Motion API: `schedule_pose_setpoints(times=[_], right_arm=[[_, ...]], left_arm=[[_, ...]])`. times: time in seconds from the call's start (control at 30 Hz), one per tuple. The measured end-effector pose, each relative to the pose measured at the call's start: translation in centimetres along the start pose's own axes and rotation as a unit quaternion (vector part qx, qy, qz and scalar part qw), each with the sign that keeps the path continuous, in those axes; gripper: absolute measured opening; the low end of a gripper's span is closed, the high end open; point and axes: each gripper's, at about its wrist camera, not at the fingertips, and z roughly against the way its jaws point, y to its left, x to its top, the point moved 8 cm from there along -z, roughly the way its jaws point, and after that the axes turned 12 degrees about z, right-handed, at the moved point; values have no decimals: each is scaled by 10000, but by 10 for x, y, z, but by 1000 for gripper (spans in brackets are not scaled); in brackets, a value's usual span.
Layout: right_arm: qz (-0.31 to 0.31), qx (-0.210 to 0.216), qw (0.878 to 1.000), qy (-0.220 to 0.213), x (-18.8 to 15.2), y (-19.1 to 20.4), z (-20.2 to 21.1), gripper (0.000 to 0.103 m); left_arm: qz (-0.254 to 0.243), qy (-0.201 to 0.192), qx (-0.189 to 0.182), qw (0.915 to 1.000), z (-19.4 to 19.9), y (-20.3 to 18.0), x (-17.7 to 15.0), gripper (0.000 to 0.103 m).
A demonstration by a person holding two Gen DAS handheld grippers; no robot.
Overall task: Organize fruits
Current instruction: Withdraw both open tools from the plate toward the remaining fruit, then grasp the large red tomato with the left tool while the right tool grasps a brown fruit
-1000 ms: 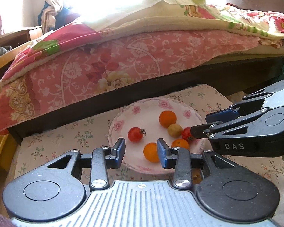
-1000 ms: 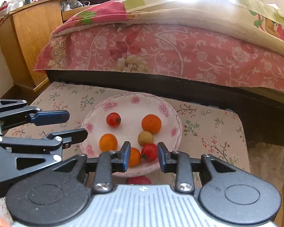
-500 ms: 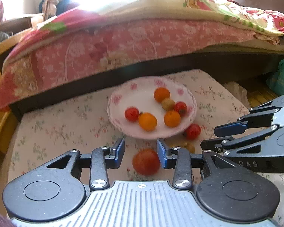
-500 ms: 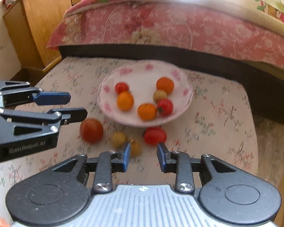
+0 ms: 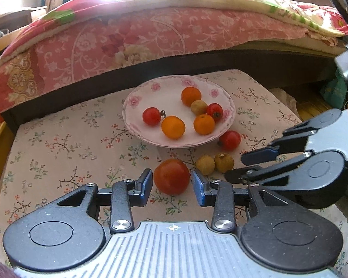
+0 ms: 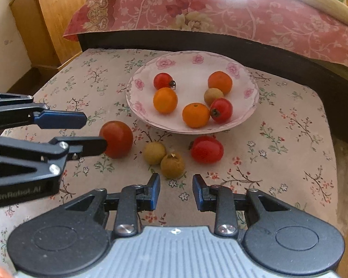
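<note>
While both tools hang over the flowered surface [image 6: 290, 139], neither has hold of any fruit. The left hand-held gripper [image 5: 171, 181] has its jaws moderately apart. In its own view the large round tomato [image 6: 118, 139] sits framed between the blue pads [image 5: 144, 184]. Seen from the right wrist, though, the tomato lies at the fingertips rather than clamped, with only the lower finger overlapping its edge. The right hand-held gripper [image 6: 176, 185] has its jaws narrowly apart with nothing between them, only cloth below. It points at the wrinkled brown fruit [image 6: 172, 165] just ahead.

That brown fruit rests on the surface with its stem scar turned up, touching a smoother yellowish fruit [image 6: 154, 153] on its left. To their right lies an oblong red tomato [image 6: 207, 149], just beside the near rim of the pink-flowered plate [image 6: 188, 64]. Its long axis runs across the right-wrist view, with the calyx end pointing left.

On the plate lie six fruits:
- a small tomato [image 6: 162, 81], its stem pointing right
- an orange fruit [image 6: 165, 100] just below it
- a mandarin [image 6: 195, 115], its dimple facing up
- a small tomato [image 6: 222, 110], its calyx turned left, touching the mandarin
- a small brown fruit [image 6: 213, 95]
- a darker orange fruit [image 6: 220, 82] behind it

A bed with a pink floral cover [image 6: 220, 7] runs along the far side of the surface.
</note>
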Motion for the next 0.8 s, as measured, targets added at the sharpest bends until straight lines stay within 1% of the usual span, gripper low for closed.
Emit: schedule_pose_setpoints(times=[0.2,0.37,0.53,0.6,0.73,0.8], right_arm=[[94,86,9999,-58,8,3,-11,34],[165,119,9998,-83,11,3,-17,34],[192,117,9997,-71,11,1,-17,33],[237,94,9997,-48,9,1,-15,29],[141,132,9998,-6,4,-2,-10,29],[80,183,9998,5,1,-4,-7,29]], left_arm=[[-119,16,-38,9999,-2,-3,-2,48],[-82,39,-49,9999,-5,1,-1,49],[-118,45,-70,9999,-7,2,-1,51],[-112,57,-105,9999,-10,2,-1,51],[-135,83,-154,9998,-19,-1,-1,51],[-199,47,-102,9997,-24,-2,-1,52]])
